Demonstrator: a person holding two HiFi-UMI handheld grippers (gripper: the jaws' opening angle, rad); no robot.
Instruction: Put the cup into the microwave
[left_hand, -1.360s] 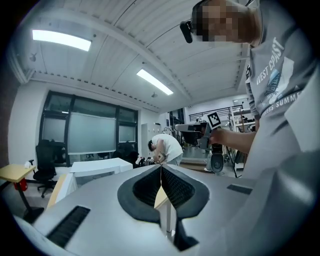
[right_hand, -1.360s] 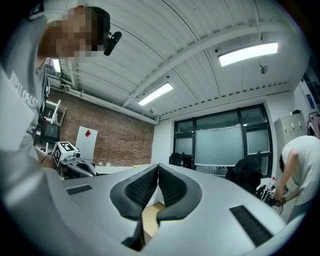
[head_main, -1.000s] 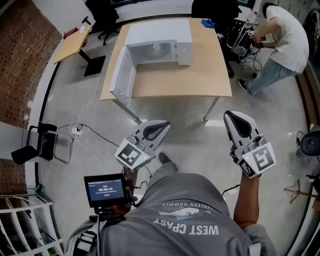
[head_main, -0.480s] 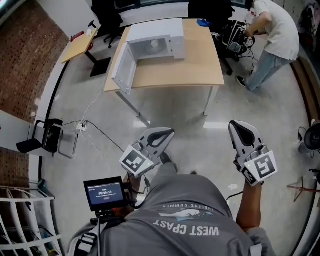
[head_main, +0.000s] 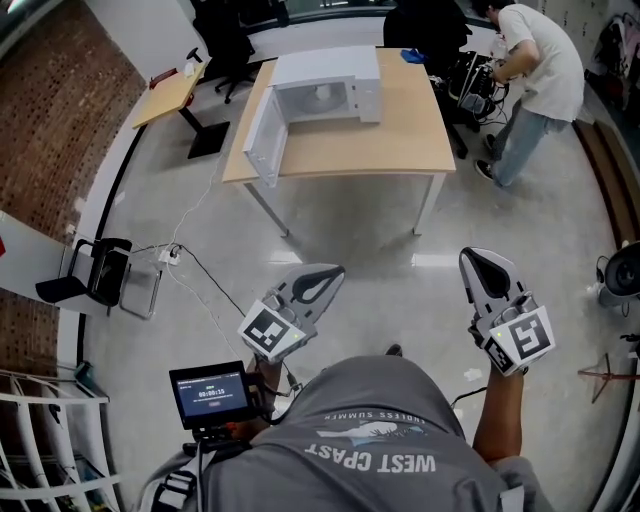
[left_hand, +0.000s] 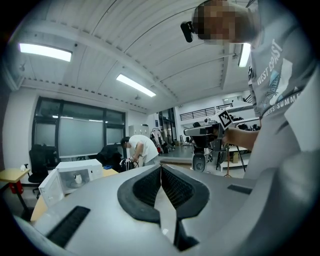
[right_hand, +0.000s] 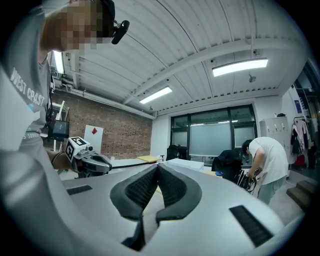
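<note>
Head view: you're standing well back from the worktop. The microwave sits at its far edge, with the door swung open toward the left corner. Left gripper and right gripper are held level over the floor, pointing at the worktop.
Left gripper view: jaws clenched, nothing between them. The cup looks to be already inside the cavity, so there's nothing to carry.
Right gripper view: jaws clenched, also empty. Door not yet closed.
</note>
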